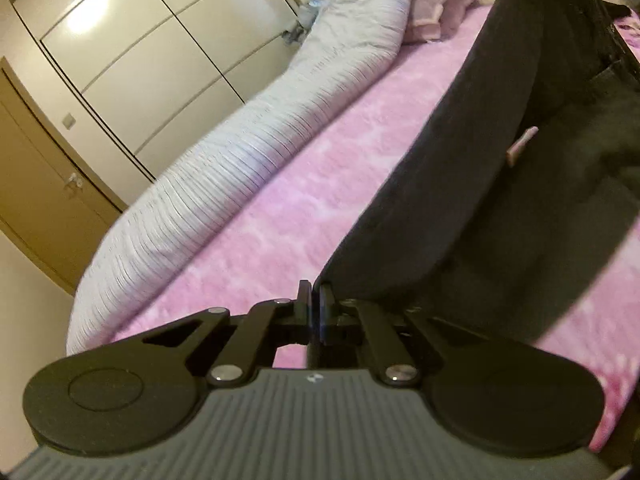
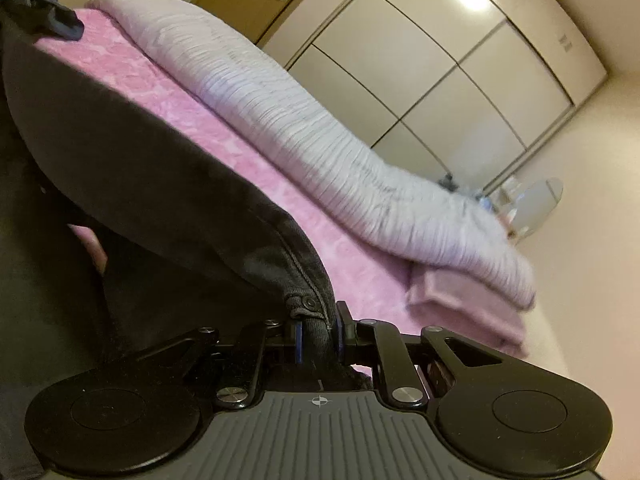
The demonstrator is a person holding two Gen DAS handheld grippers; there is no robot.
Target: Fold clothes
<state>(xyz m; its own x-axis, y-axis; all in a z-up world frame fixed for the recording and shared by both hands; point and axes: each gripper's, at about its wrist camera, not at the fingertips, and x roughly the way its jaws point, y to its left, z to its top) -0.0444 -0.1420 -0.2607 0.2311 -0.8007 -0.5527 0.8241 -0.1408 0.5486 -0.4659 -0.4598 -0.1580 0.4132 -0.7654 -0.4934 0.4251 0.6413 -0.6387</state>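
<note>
1. Stretching between the two grippers, a pair of black jeans (image 1: 500, 184) hung above the pink bedspread (image 1: 304, 208), lifted clear of it over most of its length.
2. The left gripper (image 1: 315, 312) had its fingers drawn almost fully together, pinching a thin edge of the dark fabric at the near lower corner; only a sliver of cloth showed between the blue-lined pads.
3. The right gripper (image 2: 318, 332) was clamped on a thicker bunch of the jeans (image 2: 160, 184), the fingers held a little apart by the denim packed between them.
4. Just above the right gripper's fingers sat a metal rivet (image 2: 309, 302) beside a stitched seam, marking a pocket or waistband corner.
5. In the left wrist view the fabric looked matte and faded black, with a pocket outline and seams toward the upper right, and a small pale tag (image 1: 522, 146) sticking out near the middle.
6. Some of the cloth sagged in a broad fold, casting a shadow on the bedspread below.
7. A rumpled grey striped duvet (image 1: 224, 160) lay along the far side of the bed, with a mauve pillow (image 1: 444, 4) at its end.
8. White wardrobe doors (image 2: 440, 64) and a brown door (image 1: 44, 196) stood behind the bed.
</note>
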